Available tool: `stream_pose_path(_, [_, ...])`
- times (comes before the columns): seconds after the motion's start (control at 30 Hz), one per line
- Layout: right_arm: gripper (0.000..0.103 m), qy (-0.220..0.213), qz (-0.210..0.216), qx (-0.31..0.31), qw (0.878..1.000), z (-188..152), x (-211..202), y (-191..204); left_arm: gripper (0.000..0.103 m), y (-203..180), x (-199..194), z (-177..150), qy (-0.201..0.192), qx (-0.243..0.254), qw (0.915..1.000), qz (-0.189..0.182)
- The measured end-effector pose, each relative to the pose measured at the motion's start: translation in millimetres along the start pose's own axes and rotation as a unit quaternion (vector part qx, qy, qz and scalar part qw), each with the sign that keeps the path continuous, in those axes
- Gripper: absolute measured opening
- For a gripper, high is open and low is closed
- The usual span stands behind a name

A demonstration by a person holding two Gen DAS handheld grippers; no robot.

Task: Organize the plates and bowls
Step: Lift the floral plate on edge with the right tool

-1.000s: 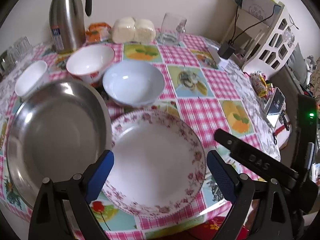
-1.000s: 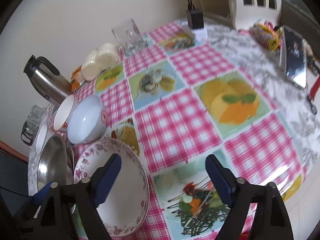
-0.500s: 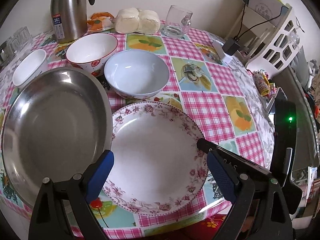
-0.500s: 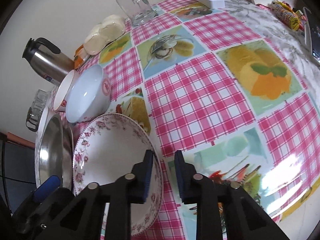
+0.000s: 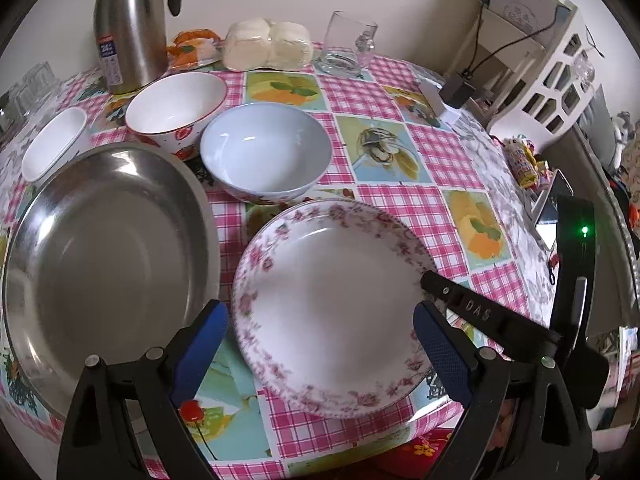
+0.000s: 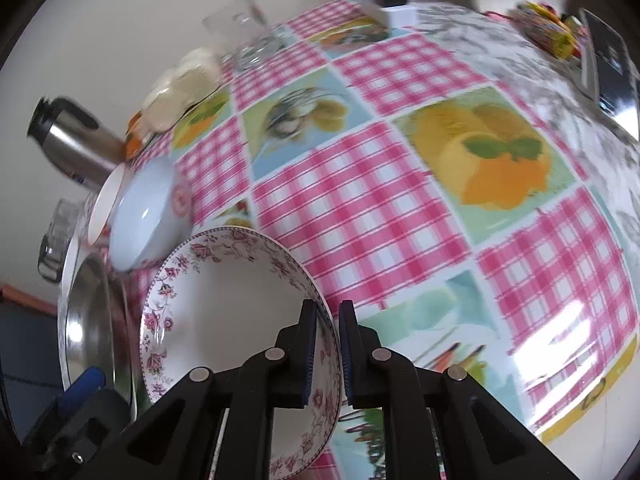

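Now the right gripper [image 6: 327, 344] is clamped on the rim of the shallow white ceramic plate with the pink flower border [image 5: 332, 304]; its jaws have just been closing, one blue pad inside the rim and one outside, so the rim stands edge-on between them. Grip point is the plate's right-hand edge, the side away from the large round stainless-steel basin [image 5: 104, 256].

Plate rests on the checked pink oilcloth table [image 5: 404, 208], just right of the basin, rims nearly touching; cannot tell whether they do. The pale blue ceramic bowl [image 5: 266, 152] sits just behind the plate.

The left gripper [image 5: 320, 344] hovers released, jaws standing wide over the plate's near side, nothing between them.

Judgement: right hand is the nearer and already has the plate. If the plate is bound for the basin, the move runs leftward from the grip, and a one-sided rim hold may let the far edge droop.
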State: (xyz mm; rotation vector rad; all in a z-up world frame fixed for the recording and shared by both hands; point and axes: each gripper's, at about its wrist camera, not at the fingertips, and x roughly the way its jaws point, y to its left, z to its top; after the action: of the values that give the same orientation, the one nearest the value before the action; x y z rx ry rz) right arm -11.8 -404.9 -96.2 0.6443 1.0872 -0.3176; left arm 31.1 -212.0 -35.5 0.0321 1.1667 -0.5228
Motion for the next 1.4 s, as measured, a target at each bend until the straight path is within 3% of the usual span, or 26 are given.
stream_pose_path(0.17, [0.012, -0.009, -0.014, 0.022, 1.000, 4, -5, -15, 0.093, -4, 5, -1, 0.007, 0.004, 0.9999, -0.011])
stream_pose_path(0.33, [0.012, -0.010, -0.016, 0.039, 0.999, 7, -5, -24, 0.084, -6, 11, -4, 0.022, 0.006, 0.9995, -0.022])
stream_pose_path(0.7, [0.013, -0.016, -0.028, 0.052, 0.998, 5, -13, -34, 0.079, -9, 30, -9, 0.055, 0.000, 0.9980, -0.030])
stream_pose_path(0.87, [0.016, -0.012, -0.026, 0.053, 0.998, 4, -12, -34, 0.074, -2, 44, -8, 0.064, -0.021, 0.9974, -0.026])
stream_pose_path(0.97, [0.017, -0.007, -0.024, 0.052, 0.998, 5, -7, -33, 0.064, 3, 50, -6, 0.063, -0.033, 0.9971, -0.027])
stream_pose_path(1.4, [0.019, -0.001, -0.004, 0.066, 0.998, 6, -2, -37, 0.063, 15, 70, -4, 0.070, -0.076, 0.9937, -0.043])
